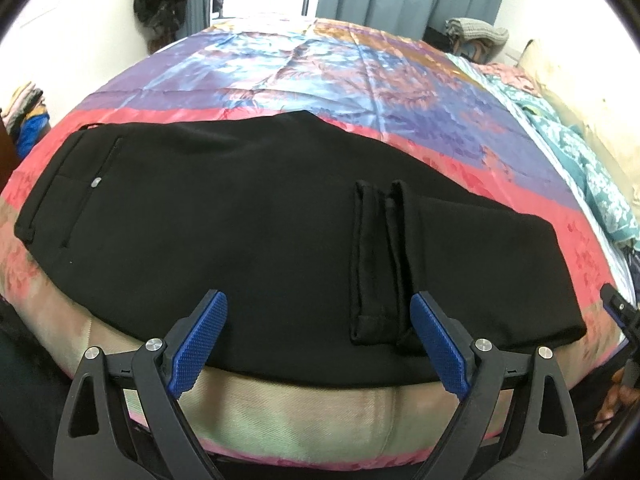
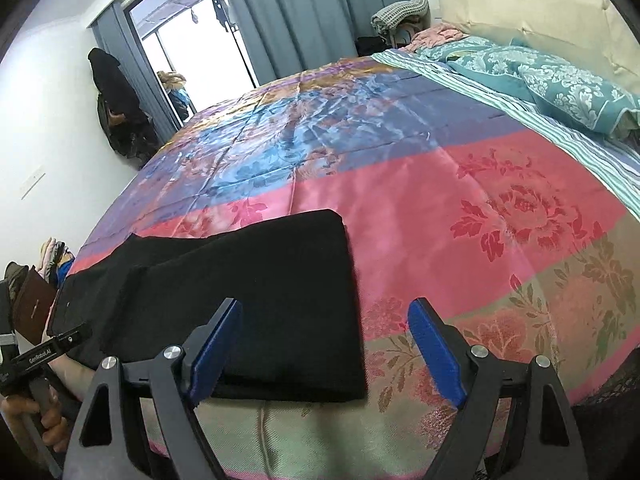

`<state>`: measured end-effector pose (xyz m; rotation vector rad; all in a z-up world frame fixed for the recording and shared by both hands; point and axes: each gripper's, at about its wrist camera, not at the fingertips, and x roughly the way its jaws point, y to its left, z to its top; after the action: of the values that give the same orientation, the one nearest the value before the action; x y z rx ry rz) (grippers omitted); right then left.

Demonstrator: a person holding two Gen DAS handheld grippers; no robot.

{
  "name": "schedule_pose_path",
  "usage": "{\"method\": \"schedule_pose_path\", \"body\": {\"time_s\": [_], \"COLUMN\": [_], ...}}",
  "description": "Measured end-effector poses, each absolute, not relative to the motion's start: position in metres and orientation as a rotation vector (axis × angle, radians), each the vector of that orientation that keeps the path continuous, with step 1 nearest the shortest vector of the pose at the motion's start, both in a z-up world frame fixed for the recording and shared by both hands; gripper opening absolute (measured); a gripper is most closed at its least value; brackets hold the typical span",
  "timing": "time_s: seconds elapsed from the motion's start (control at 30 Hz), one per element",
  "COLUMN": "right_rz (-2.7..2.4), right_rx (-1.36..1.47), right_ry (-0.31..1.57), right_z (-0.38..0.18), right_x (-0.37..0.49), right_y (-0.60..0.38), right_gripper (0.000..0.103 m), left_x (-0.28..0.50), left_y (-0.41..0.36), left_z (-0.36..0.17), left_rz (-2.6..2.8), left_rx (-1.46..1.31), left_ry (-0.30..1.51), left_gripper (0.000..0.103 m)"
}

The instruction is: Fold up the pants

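Black pants (image 1: 240,232) lie flat on the bed near its front edge, waistband at the left. The leg ends are folded back over the middle, with the hems (image 1: 380,264) lying on top. My left gripper (image 1: 320,340) is open and empty, just above the pants' near edge. In the right wrist view the folded right end of the pants (image 2: 260,300) lies under my left fingertip (image 2: 216,344). My right gripper (image 2: 326,348) is open and empty, over the fold's right edge. The left gripper also shows at the far left of the right wrist view (image 2: 32,360).
A satin bedspread (image 2: 440,200) in pink, purple and blue covers the bed. Teal floral pillows (image 2: 560,88) and a cream headboard (image 2: 540,4) are at the right. Grey curtains (image 2: 300,12), a window and hanging dark clothes (image 2: 120,112) stand beyond the bed.
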<state>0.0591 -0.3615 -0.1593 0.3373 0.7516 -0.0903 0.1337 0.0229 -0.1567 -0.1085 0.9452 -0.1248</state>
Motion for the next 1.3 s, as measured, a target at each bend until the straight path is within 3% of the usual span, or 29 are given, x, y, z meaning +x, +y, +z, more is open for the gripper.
{"method": "schedule_pose_path", "body": {"time_s": [0.97,1.17,1.3], "right_rz": [-0.075,-0.085,-0.080], "right_rx": [0.326,0.355,0.346], "right_ry": [0.743,0.749,0.753], "right_z": [-0.160,-0.162,-0.162], "right_x": [0.063,0.062,0.064], "right_y": [-0.358,-0.364,-0.362], "right_gripper": [0.085,0.085,0.085], "left_x": [0.147,0.159,0.186], "left_y": [0.050,0.113,0.195], "left_z": [-0.158,-0.148,-0.137], "left_rz": [-0.026,0.073,0.183], "left_rx": [-0.178,-0.359,-0.492], "left_ry": [0.970,0.943,0.919], "left_gripper": [0.094,0.094,0.097]}}
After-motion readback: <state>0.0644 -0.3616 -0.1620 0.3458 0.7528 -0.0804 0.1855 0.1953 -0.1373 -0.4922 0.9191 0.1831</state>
